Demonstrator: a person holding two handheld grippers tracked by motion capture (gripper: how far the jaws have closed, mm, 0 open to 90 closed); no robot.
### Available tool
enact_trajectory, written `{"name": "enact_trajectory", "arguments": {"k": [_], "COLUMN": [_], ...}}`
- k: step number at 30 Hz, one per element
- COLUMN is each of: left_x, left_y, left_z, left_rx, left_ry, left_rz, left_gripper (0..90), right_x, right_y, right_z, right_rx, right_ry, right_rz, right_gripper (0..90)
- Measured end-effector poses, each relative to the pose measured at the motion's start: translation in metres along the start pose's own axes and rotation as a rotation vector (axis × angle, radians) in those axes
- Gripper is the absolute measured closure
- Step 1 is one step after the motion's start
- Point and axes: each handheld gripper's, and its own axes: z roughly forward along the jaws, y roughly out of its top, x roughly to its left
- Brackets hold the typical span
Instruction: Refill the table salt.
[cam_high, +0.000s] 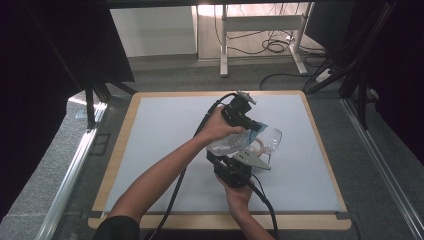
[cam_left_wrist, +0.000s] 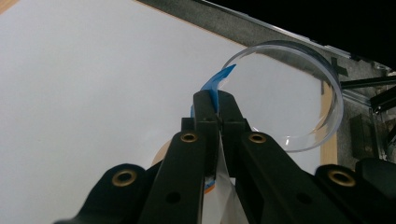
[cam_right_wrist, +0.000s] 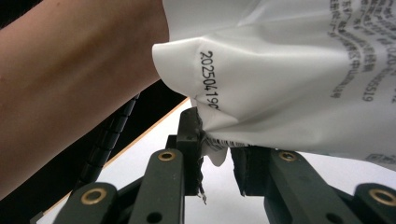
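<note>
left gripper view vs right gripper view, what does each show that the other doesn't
Left gripper view: the left gripper shut on a blue strip of the packet, with a clear round plastic dish beyond.
Right gripper view: the right gripper at the crumpled white printed packet's corner, jaws apart, with the person's forearm alongside.
Both: the pale table mat.

A pale grey rectangular mat (cam_high: 165, 150) is laid over a light wooden tabletop (cam_high: 119, 150), whose edge is left bare all round. Beyond the table, a white metal desk frame (cam_high: 260, 30) is seen on grey carpet (cam_high: 190, 77), with black cables (cam_high: 272, 47) coiled beneath it.
</note>
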Motion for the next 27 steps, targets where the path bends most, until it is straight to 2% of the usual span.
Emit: {"name": "enact_trajectory", "arguments": {"k": [27], "left_x": [-0.0005], "left_y": [0.0033], "left_z": [0.0016], "left_rx": [0.005], "left_ry": [0.0], "left_rz": [-0.005], "left_gripper": [90.0], "right_x": [-0.0002], "right_y": [0.0022], "right_z": [0.0011], "right_rx": [-0.024], "right_ry": [0.003], "right_rz": [0.022], "right_gripper": [74.7]}}
